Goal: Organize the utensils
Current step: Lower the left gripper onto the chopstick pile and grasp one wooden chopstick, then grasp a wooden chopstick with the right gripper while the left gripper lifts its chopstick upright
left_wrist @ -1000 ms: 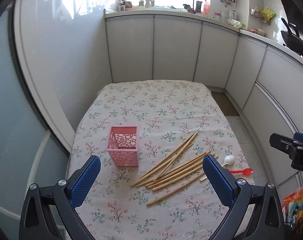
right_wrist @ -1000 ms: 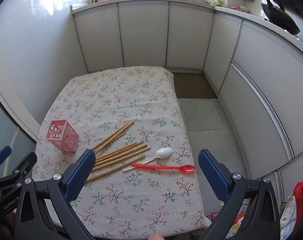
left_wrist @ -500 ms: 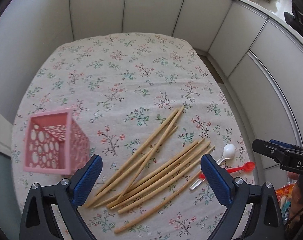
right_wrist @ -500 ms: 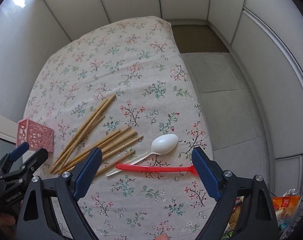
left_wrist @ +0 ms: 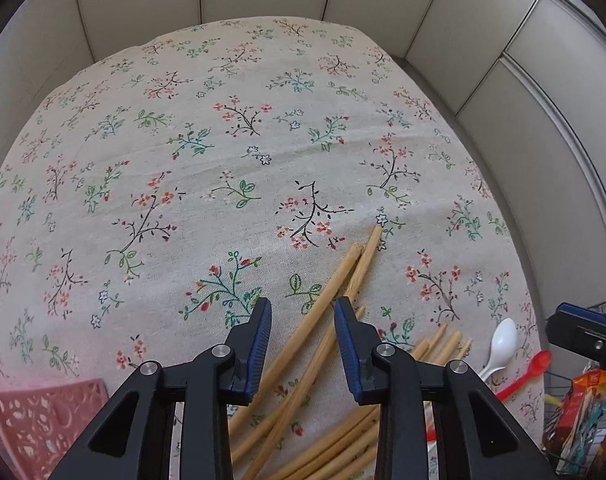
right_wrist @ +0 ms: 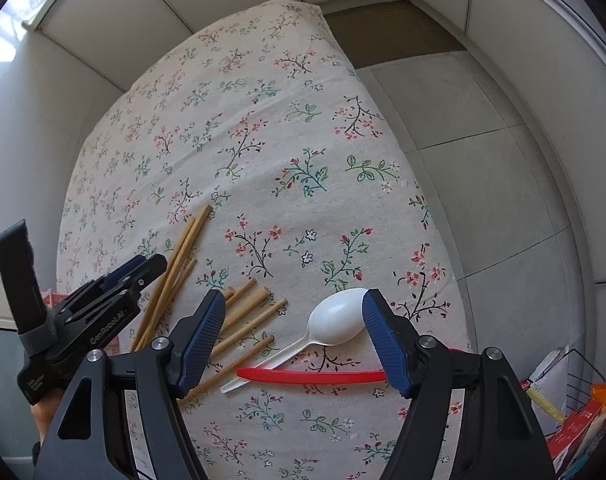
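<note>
Grippers both came down fast from a high view of the kitchen to right over the floral tablecloth (left_wrist: 231,152). Left gripper (left_wrist: 303,340) has just been closing: jaws went from wide to narrow w/ two crossed chopsticks (left_wrist: 327,304) running through the gap, but pads aren't visibly pressing on them yet, so not a grip. Right gripper (right_wrist: 295,336) has also been closing a bit, still wide apart, straddling the white spoon (right_wrist: 335,322) and the red spoon (right_wrist: 311,376); no contact visible. More chopsticks lie btwn the two grippers. Pink holder (left_wrist: 35,424) now sits at the lower-left edge of the left view, near the left gripper. Looks like pickup is starting on both sides; nothing is in the holder yet as far as I can tell.
</note>
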Action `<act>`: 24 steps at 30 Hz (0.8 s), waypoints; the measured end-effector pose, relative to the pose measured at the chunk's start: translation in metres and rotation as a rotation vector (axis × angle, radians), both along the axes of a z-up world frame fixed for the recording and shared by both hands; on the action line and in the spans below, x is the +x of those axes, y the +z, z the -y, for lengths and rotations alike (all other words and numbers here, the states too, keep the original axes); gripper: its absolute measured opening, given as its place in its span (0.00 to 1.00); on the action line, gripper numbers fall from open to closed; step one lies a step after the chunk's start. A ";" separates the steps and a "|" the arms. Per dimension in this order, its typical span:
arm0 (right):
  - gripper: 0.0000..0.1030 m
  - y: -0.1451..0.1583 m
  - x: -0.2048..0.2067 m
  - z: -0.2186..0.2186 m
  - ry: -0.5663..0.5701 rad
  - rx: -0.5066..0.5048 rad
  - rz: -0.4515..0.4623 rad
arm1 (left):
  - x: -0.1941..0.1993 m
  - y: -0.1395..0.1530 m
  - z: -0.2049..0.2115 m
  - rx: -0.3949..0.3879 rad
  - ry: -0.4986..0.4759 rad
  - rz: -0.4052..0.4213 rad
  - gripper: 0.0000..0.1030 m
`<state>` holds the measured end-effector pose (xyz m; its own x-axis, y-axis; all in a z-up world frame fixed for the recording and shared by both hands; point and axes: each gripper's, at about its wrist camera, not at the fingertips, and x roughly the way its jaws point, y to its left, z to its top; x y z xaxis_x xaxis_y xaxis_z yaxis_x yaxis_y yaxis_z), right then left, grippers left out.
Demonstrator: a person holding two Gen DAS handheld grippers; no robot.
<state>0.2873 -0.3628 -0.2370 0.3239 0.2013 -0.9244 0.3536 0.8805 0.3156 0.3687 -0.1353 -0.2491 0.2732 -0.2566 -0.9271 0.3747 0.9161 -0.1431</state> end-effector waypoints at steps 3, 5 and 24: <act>0.71 0.003 0.000 0.000 0.006 -0.002 0.015 | 0.006 -0.007 0.003 0.008 -0.003 -0.007 0.25; 0.71 0.003 0.000 0.000 0.008 0.002 0.018 | 0.007 -0.009 0.006 0.023 -0.011 -0.013 0.25; 0.64 -0.003 0.013 -0.019 0.027 0.097 0.031 | -0.032 0.047 -0.022 -0.036 0.047 0.077 0.07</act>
<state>0.3004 -0.3442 -0.2403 0.3451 0.2984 -0.8898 0.3188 0.8544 0.4102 0.3364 -0.1135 -0.2025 0.3558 -0.2745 -0.8934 0.3428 0.9276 -0.1485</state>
